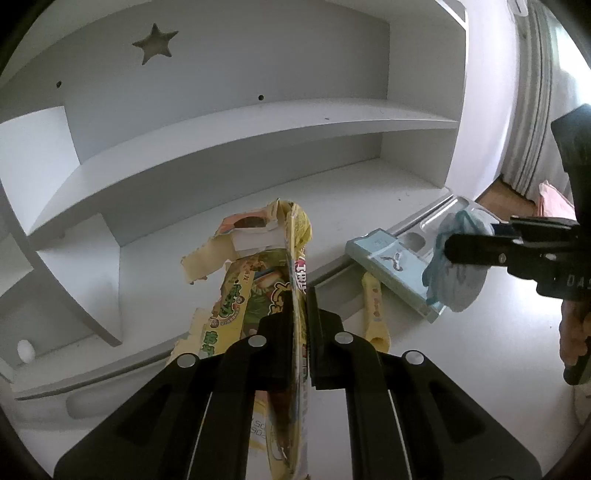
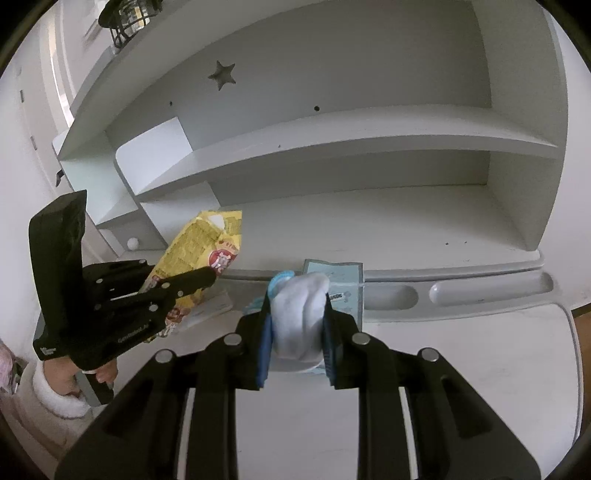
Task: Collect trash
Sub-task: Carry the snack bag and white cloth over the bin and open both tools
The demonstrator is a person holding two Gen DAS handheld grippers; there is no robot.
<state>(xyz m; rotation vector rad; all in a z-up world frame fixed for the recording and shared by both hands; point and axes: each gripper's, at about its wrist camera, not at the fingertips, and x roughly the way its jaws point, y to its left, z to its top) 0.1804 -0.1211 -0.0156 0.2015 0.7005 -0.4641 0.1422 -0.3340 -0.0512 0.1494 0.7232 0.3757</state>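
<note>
My left gripper (image 1: 300, 314) is shut on a torn yellow snack box (image 1: 258, 258), flattened and held above the white desk; it also shows in the right wrist view (image 2: 207, 251). My right gripper (image 2: 297, 317) is shut on a crumpled white and blue face mask (image 2: 301, 317), which also shows in the left wrist view (image 1: 456, 266). Under the mask lies a pale blue flat box (image 1: 391, 271) on the desk, seen in the right wrist view too (image 2: 343, 280). A small yellow wrapper (image 1: 375, 314) lies beside the box.
A white desk (image 2: 461, 369) with a grooved pen tray (image 2: 480, 291) sits under white shelves (image 1: 258, 125) with a star cut-out. A black lantern (image 2: 129, 18) stands on the shelf top. A curtain (image 1: 532, 92) and wooden floor are at the right.
</note>
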